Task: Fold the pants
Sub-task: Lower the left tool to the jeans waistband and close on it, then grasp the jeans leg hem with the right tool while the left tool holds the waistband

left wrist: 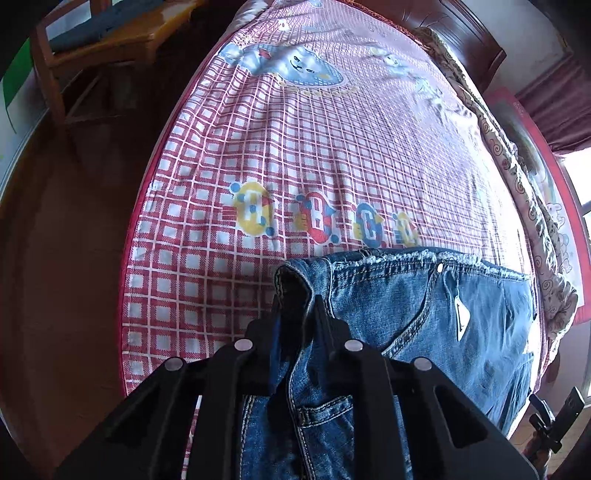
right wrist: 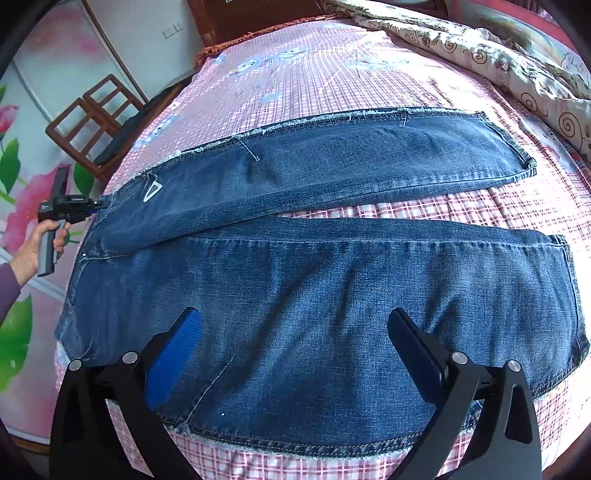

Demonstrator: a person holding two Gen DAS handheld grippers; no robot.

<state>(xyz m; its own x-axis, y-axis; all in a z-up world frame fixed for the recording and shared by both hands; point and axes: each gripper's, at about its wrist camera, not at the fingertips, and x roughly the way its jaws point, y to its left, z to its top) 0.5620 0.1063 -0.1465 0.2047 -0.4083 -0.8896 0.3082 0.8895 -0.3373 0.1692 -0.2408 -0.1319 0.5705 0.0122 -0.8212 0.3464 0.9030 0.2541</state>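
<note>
Blue jeans (right wrist: 314, 288) lie spread on the bed, both legs running to the right with a strip of sheet between them. My left gripper (left wrist: 297, 304) is shut on the waistband corner of the jeans (left wrist: 424, 314) and lifts that fold a little. It also shows in the right wrist view (right wrist: 98, 204) at the waist end, held by a hand. My right gripper (right wrist: 295, 325) is open and hovers over the near leg, with nothing between its fingers.
The bed has a pink checked sheet (left wrist: 295, 147) with cartoon prints. A crumpled swirl-patterned quilt (right wrist: 498, 55) lies along the far right side. A wooden chair (left wrist: 103, 40) stands beyond the left edge of the bed. A dark headboard (left wrist: 461, 33) is at the far end.
</note>
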